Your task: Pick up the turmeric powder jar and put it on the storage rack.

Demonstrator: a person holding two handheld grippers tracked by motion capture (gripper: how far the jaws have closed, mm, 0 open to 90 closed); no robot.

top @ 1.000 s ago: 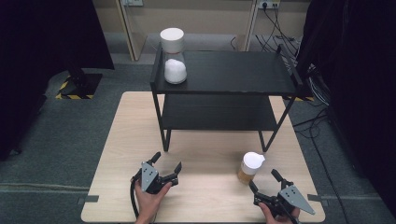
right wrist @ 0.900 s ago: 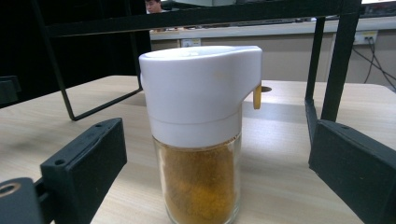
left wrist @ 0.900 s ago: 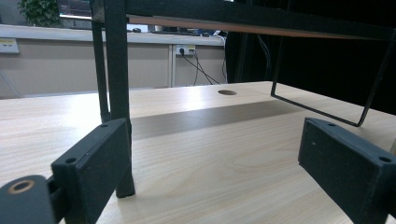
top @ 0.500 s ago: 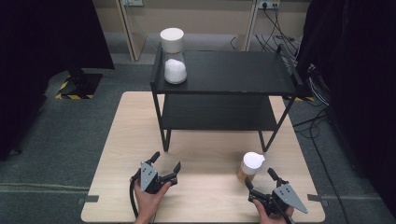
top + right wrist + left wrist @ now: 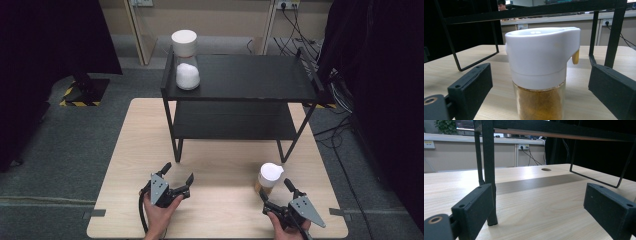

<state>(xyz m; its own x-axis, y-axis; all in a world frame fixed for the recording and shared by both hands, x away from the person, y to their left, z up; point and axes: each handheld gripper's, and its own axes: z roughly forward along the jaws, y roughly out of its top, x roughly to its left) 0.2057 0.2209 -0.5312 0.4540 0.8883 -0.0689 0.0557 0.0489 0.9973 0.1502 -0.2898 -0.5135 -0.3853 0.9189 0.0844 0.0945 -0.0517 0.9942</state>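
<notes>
1. A light wooden table point(image 5: 125, 165) carries a black two-level shelf rack point(image 5: 240, 95) at its far half; the person's hands come in at the near edge, each holding a gripper.
2. The left gripper point(image 5: 174, 173) rests low over the table at the near left, jaws spread apart with nothing between them. In its own view the jaws frame bare table, with a rack leg point(image 5: 489, 170) standing just beyond the left jaw.
3. The right gripper point(image 5: 276, 191) sits at the near right, jaws wide apart and pointing at a small glass jar point(image 5: 269, 179).
4. That jar stands upright on the table, near the rack's front right leg. It has a white pouring lid point(image 5: 541, 53) and holds amber-brown contents point(image 5: 539, 103). In the right gripper view it sits between the two jaws, touching neither.
5. On the rack's top shelf, at its left end, stands a taller jar point(image 5: 186, 60) with a white lid and white contents.
</notes>
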